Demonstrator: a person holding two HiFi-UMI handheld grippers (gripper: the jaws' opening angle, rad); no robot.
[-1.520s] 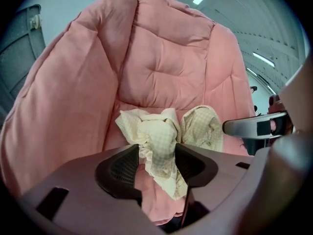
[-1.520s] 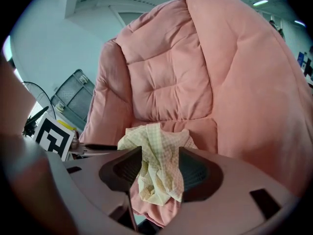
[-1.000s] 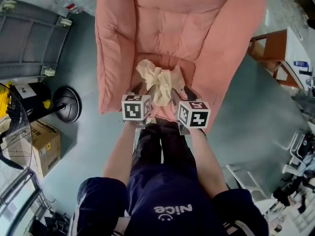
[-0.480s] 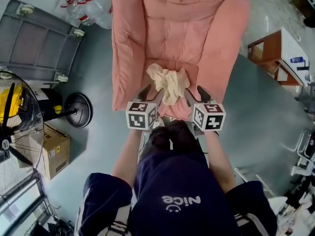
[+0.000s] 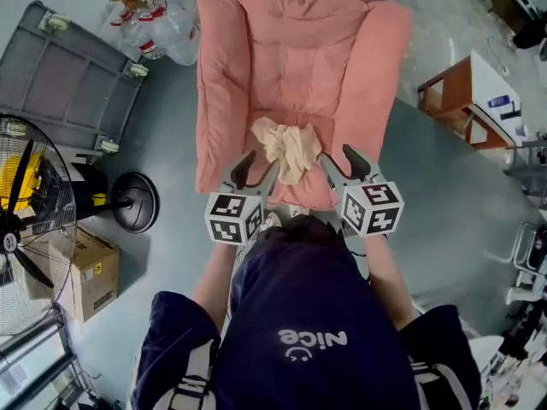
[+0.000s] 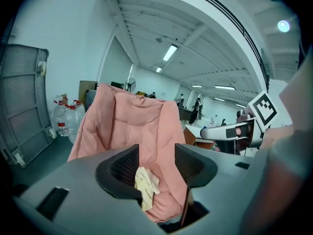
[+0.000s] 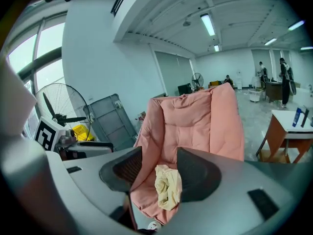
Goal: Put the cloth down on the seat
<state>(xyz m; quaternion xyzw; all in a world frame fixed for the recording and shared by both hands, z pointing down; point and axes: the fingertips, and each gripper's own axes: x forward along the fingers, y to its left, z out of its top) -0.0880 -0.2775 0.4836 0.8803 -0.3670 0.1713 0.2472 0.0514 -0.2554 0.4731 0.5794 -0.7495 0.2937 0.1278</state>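
Note:
A crumpled cream cloth (image 5: 286,148) lies on the seat of the pink padded armchair (image 5: 295,54), and its lower end droops toward the seat's front edge. My left gripper (image 5: 256,173) is open just left of the cloth, near the seat front. To the cloth's right my right gripper (image 5: 340,165) is open too. Neither touches the cloth. In the left gripper view the cloth (image 6: 145,185) shows beyond the parted jaws of the left gripper (image 6: 155,165), on the armchair (image 6: 132,126). The right gripper view shows the cloth (image 7: 168,187) past the right gripper (image 7: 159,173).
A standing fan (image 5: 26,229), a cardboard box (image 5: 85,272) and a grey cart (image 5: 73,84) stand on the floor at left. Water bottles (image 5: 162,24) sit behind the armchair's left arm. A wooden table (image 5: 461,92) is at right. The person's legs are below the seat front.
Both grippers have drawn back from the cloth toward the person and spread a little apart. The cloth stays on the seat.

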